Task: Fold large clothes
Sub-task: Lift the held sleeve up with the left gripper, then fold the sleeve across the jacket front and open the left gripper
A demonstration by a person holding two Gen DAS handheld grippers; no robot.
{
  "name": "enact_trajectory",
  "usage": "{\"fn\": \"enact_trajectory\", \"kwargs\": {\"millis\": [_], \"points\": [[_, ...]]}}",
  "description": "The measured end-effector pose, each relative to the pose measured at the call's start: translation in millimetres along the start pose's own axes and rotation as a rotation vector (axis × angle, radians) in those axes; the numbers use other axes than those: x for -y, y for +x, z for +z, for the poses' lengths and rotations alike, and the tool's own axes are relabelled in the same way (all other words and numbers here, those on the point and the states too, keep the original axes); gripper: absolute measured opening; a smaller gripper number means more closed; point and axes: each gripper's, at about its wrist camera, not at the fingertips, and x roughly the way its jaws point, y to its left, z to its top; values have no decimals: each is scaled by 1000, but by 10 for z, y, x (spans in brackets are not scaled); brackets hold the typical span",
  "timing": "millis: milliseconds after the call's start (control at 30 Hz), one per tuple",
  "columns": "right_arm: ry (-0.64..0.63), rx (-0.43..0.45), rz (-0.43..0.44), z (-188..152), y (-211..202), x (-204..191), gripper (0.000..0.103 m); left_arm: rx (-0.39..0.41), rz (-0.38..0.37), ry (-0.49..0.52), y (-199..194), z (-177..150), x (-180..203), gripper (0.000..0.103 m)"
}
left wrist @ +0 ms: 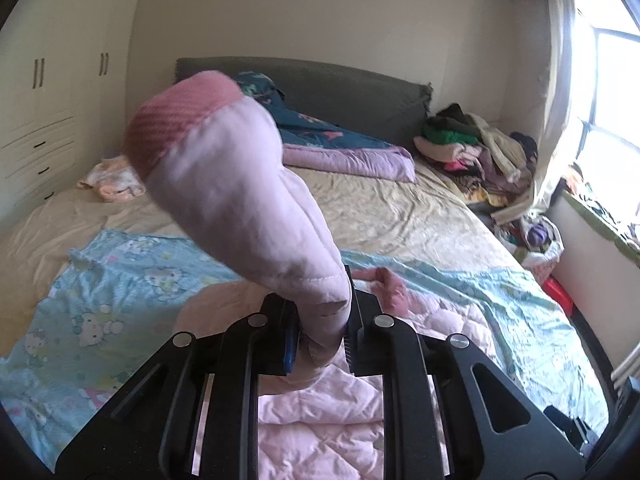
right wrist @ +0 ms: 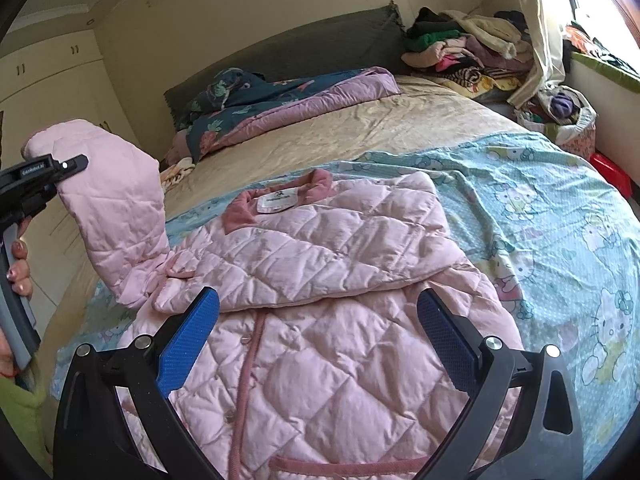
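Left gripper (left wrist: 320,340) fingers clamp the pink jacket (right wrist: 320,280) sleeve (right wrist: 116,216), lifted at left of frame, right gripper (right wrist: 320,344) fingers wide over the body on the bed (right wrist: 360,128); puffy cuff could slip out mid-fold.

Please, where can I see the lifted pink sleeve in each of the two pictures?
Left wrist view: the sleeve fills the centre, rising from the left gripper shut on it, darker cuff on top.
Right wrist view: the sleeve is at the left edge, lifted off the jacket.
Shared landmark: the grey headboard.
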Motion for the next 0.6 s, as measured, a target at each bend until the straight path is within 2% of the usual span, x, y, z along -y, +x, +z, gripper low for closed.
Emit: {"fn": "enact_trajectory", "kwargs": {"millis": [367, 600], "points": [[57, -2, -30, -8, 46, 330, 99, -77, -42, 86, 374, -289, 463, 10], [96, -14, -46, -24, 102, 498, 99, -144, -65, 166, 629, -614, 771, 10]]}}
